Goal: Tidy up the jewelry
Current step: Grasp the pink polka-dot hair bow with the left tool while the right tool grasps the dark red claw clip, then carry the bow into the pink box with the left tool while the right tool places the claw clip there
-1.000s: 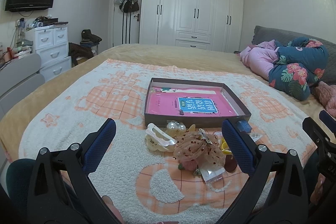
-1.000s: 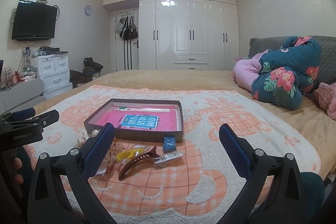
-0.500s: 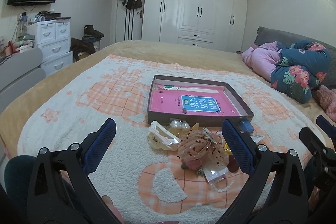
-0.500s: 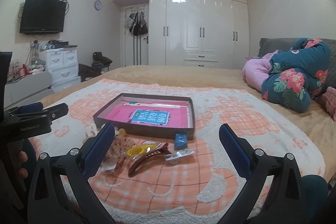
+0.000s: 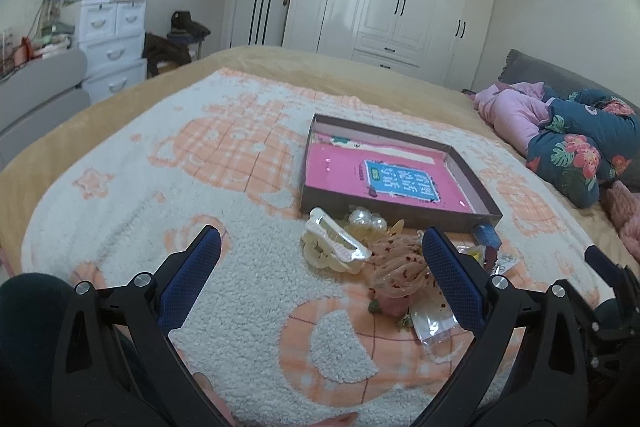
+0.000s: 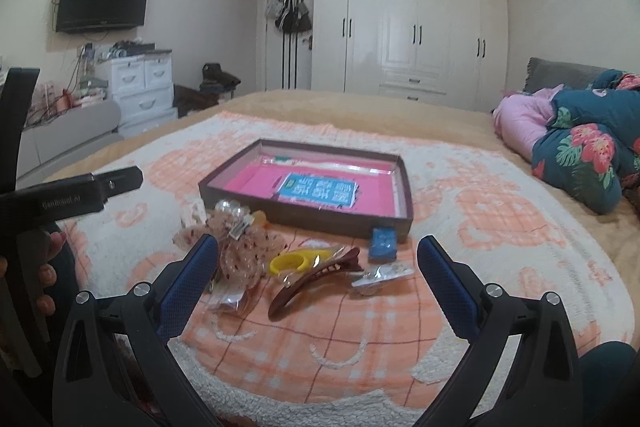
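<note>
A shallow brown box (image 5: 400, 215) with a pink lining lies on the bed blanket; it also shows in the right wrist view (image 6: 304, 217). In front of it lies a pile of hair accessories: a cream claw clip (image 5: 334, 247), a sheer pink bow (image 5: 400, 267), clear beads (image 5: 366, 219), a brown hair clip (image 6: 312, 283), a yellow ring-shaped piece (image 6: 294, 261), a small blue box (image 6: 383, 243) and a small clear packet (image 6: 380, 275). My left gripper (image 5: 320, 255) is open and empty, just short of the pile. My right gripper (image 6: 318, 259) is open and empty, above the brown clip.
An orange-and-white blanket (image 5: 160, 187) covers the bed. Folded floral and pink bedding (image 5: 568, 143) lies at the right. White drawers (image 5: 112, 39) and a grey chair stand left of the bed. A wardrobe wall (image 6: 400, 27) is at the back.
Both grippers have moved forward and lower toward the pile, so the box and accessories look closer. Both stay open and empty.
</note>
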